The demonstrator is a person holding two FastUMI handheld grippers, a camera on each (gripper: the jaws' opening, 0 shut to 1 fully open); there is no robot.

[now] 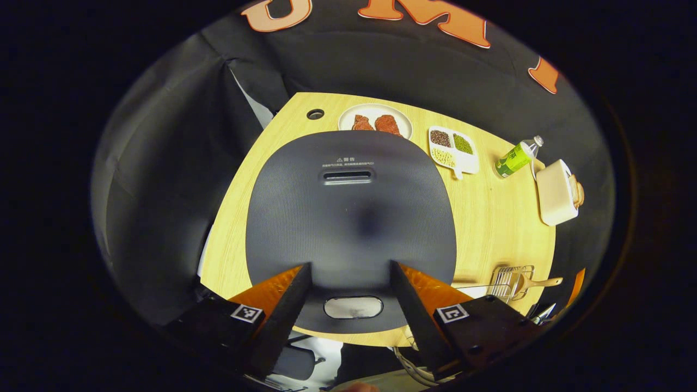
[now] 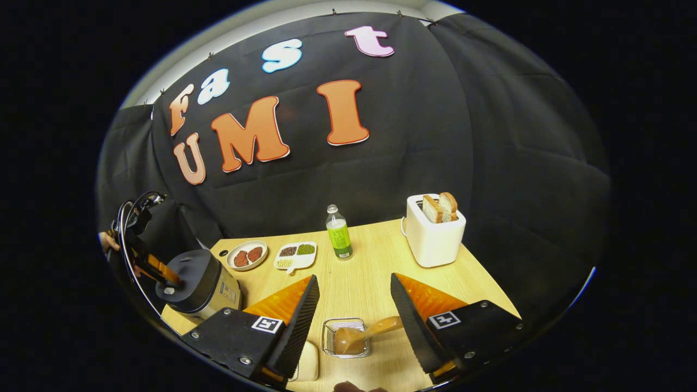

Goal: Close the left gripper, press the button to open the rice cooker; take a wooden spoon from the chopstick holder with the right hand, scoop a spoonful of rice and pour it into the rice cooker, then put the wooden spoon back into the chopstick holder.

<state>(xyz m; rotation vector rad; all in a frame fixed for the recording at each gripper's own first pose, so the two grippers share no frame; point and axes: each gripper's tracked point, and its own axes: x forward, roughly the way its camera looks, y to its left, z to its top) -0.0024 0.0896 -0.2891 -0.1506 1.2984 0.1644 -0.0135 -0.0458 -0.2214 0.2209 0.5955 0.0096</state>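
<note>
The rice cooker [image 1: 348, 218] stayed shut; we held both tongs [image 1: 351, 272] [image 2: 354, 288] spread wide, so the left might straddle its button [image 1: 353, 307] and miss.

toaster [image 2: 434, 237], bottle [image 2: 338, 233], two dishes [image 2: 246, 255]

Both tongs [image 1: 351, 272] [image 2: 354, 286] carry black bodies, square coded markers and screws
</note>
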